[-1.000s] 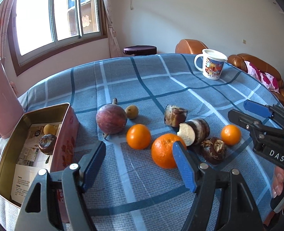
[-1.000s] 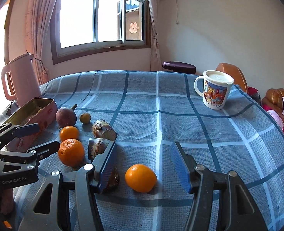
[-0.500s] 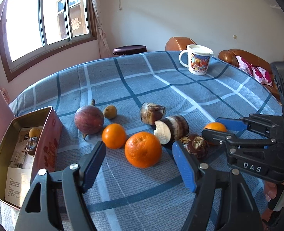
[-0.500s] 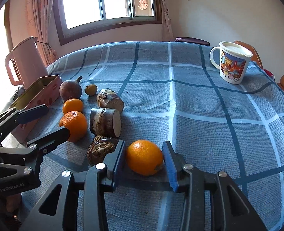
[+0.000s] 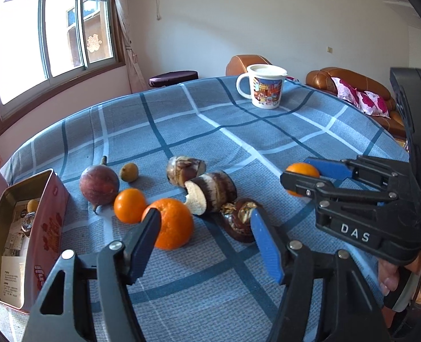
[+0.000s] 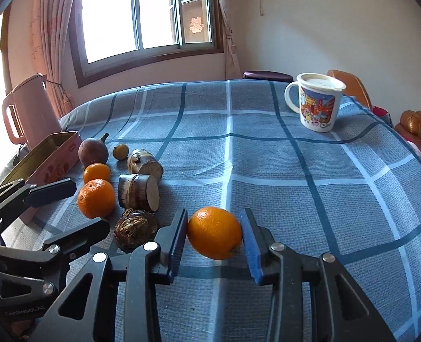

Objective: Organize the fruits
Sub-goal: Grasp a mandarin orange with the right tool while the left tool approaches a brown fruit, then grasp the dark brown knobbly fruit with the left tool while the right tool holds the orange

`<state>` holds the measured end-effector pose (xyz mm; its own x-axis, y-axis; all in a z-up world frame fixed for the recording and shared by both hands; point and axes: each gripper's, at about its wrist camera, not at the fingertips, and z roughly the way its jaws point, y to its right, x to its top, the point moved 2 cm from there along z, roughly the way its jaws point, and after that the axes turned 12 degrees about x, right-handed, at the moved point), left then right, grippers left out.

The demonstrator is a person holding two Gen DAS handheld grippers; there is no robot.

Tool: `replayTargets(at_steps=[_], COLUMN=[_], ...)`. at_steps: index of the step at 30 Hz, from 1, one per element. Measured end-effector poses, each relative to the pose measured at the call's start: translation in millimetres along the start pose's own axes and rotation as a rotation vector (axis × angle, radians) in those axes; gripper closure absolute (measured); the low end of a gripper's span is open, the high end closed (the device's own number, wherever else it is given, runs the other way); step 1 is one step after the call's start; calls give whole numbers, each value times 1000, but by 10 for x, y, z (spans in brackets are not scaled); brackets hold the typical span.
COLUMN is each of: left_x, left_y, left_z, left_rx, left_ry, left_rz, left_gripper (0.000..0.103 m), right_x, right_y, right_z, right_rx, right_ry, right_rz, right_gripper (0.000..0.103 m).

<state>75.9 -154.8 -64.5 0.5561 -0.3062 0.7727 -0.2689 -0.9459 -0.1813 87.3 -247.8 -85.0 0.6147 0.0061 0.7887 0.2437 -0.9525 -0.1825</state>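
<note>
1. Our right gripper [image 6: 214, 235] has both pads pressed against the flanks of a small orange [image 6: 214, 232], clamped across its widest part so the round fruit cannot squirt out. The orange sits low over the blue checked table [image 6: 267, 171]; we cannot tell whether it touches the cloth.

2. Our left gripper [image 5: 204, 240] is about half open and closing, with nothing pressed between its pads. The big orange [image 5: 172, 223] lies just ahead of the left pad, partly inside the gap, so we judge it to be the next pick.

3. The open pink tin [image 5: 49, 213] stands at the table's left edge. It holds a small yellow fruit and a dark round item on printed paper, so we take it as the place the fruit is meant to go.

4. The remaining pieces are clustered near the tin: a purple round fruit [image 5: 99, 183], a tiny yellow-green fruit [image 5: 129, 171], a second small orange [image 5: 129, 205], and three brown root-like chunks [image 5: 210, 192]. They lie close together, so each grasp needs a clean approach.

5. The lidded mug [image 6: 317, 102] and pink kettle [image 6: 29, 108] stand well apart from the fruit.
</note>
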Motion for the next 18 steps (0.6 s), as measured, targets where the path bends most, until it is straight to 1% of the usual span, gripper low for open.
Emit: replayTargets(at_steps=[2, 3, 5, 6, 10, 11, 13, 18], left_x=[10, 19, 31, 34, 31, 33, 40, 67], left_y=[63, 90, 126, 140, 204, 212, 247, 324], left_z=[26, 45, 94, 112, 179, 202, 243, 265], left_rx=[-26, -36, -47, -55, -91, -95, -112, -107], left_ry=[-16, -25, -49, -58, -98, -111, -132, -127], left_rz=[7, 8, 7, 5, 14, 12, 13, 30], left_gripper=[46, 48, 54, 56, 57, 60, 59, 59], right_x=[5, 7, 12, 12, 11, 11, 6, 1], right_y=[42, 53, 62, 65, 70, 73, 74, 47], right_z=[-24, -28, -36, -42, -46, -46, -45, -37], right_rx=[-2, 2, 2, 2, 7, 8, 9, 13], right_ry=[12, 15, 22, 25, 31, 32, 31, 22], right_rz=[15, 19, 23, 23, 29, 31, 33, 21], right_gripper=[63, 63, 63, 63, 63, 63, 63, 63])
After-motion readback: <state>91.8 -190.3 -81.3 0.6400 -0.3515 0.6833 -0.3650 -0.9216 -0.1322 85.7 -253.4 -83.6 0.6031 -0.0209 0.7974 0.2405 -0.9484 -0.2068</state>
